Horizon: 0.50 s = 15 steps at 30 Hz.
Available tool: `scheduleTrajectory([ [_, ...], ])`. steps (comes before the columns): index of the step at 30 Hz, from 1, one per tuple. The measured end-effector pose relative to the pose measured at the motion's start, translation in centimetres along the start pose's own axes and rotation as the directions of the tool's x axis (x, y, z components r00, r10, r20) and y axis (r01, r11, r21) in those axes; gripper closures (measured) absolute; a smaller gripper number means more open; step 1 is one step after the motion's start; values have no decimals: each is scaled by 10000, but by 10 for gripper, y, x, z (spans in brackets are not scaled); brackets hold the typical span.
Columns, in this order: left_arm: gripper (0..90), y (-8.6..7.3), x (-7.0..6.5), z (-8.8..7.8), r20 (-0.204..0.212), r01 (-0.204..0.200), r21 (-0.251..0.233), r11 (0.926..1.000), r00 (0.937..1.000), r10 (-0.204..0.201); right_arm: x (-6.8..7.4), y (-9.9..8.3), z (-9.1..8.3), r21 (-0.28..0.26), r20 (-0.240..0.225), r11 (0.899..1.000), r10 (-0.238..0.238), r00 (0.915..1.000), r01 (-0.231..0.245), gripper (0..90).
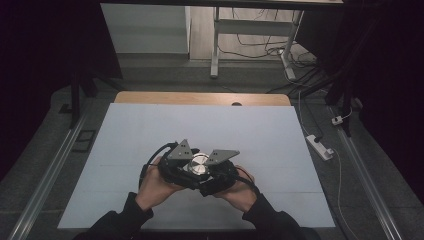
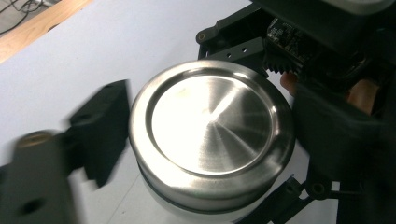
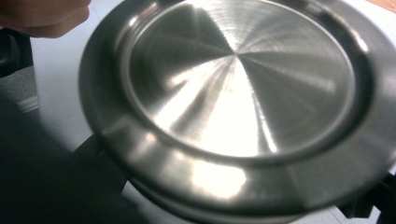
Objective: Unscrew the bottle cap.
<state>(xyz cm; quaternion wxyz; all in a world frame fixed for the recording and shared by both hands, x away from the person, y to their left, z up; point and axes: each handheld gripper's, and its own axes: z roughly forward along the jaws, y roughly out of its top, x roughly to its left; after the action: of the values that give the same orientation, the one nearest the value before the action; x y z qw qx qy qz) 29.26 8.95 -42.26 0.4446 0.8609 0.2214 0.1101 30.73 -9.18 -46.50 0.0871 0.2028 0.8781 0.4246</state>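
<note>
At the 6 o'clock edge of the high view, two dark sleeves lead up to the left hand (image 1: 156, 188) and right hand (image 1: 239, 192), which bring both tongs together just below the middle of the white tabletop (image 1: 150, 130). Between them sits a round steel container (image 1: 199, 164) with a recessed, brushed lid. The left tongs (image 2: 154, 154) show one black jaw touching its side at 9 o'clock; whether they grip it I cannot tell. How far the right tongs (image 1: 220, 172) are spread is hidden. Farther off, at 12 o'clock, a wooden edge (image 1: 200, 98), then white desk legs (image 1: 216, 45) and floor cables.
</note>
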Motion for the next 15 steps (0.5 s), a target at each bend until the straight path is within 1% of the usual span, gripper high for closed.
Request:
scheduleTrajectory([
  [1, 55, 0, 2, -4, 122, -28, -165, 9999, 9999, 30, 0, 0, 0, -10, -42, 10000, -28, 10000, 28, 150],
  [2, 38, 0, 5, -9, 228, -143, -263, 9996, 9996, 149, 0, 0, 0, -8, -122, 10000, -74, 9999, 74, 149],
  [3, 19, 0, 8, -13, 405, -230, -263, 9994, 9989, 240, 0, 0, -1, -17, -188, 9999, -126, 9997, 126, 149],
  [5, 7, -1, 13, -19, 843, -575, -114, 9983, 9947, 582, 0, 0, -1, -34, -383, 9996, -273, 9989, 272, 149],
  [6, 0, -2, 16, -21, 1114, -749, -71, 9972, 9909, 753, 1, 0, -1, -33, -506, 9994, -351, 9981, 349, 150],
  [7, 1, -4, 18, -22, 1629, -857, -114, 9963, 9829, 864, 1, 0, -2, -48, -660, 9988, -480, 9967, 478, 149],
  [8, 5, -6, 21, -23, 2030, -969, -173, 9951, 9742, 984, 2, 1, -2, -58, -804, 9985, -544, 9953, 541, 149],
  [9, 10, -6, 21, -23, 2030, -969, -173, 9951, 9742, 984, 2, 1, -2, -58, -804, 9985, -544, 9953, 541, 149],
  [10, 20, -9, 24, -23, 2534, -1132, -279, 9932, 9603, 1166, 4, 1, -2, -70, -1133, 9973, -733, 9909, 730, 150],
  [11, 35, -10, 24, -22, 2740, -1263, -353, 9914, 9527, 1311, 6, 2, -2, -71, -1282, 9968, -796, 9886, 793, 150],
  [12, 42, -11, 24, -21, 2792, -1385, -379, 9896, 9494, 1436, 7, 2, -2, -92, -1406, 9958, -918, 9858, 914, 149],
  [13, 49, -11, 24, -19, 2905, -1518, -299, 9880, 9444, 1539, 9, 2, -2, -86, -1520, 9948, -1016, 9831, 1015, 150],
  [14, 66, -12, 23, -17, 3091, -1630, -277, 9862, 9369, 1635, 10, 2, -2, -71, -1616, 9919, -1262, 9788, 1267, 150],
  [15, 95, -13, 21, -16, 3139, -1832, -219, 9828, 9321, 1807, 12, 3, -2, -84, -1672, 9909, -1339, 9768, 1344, 150],
])
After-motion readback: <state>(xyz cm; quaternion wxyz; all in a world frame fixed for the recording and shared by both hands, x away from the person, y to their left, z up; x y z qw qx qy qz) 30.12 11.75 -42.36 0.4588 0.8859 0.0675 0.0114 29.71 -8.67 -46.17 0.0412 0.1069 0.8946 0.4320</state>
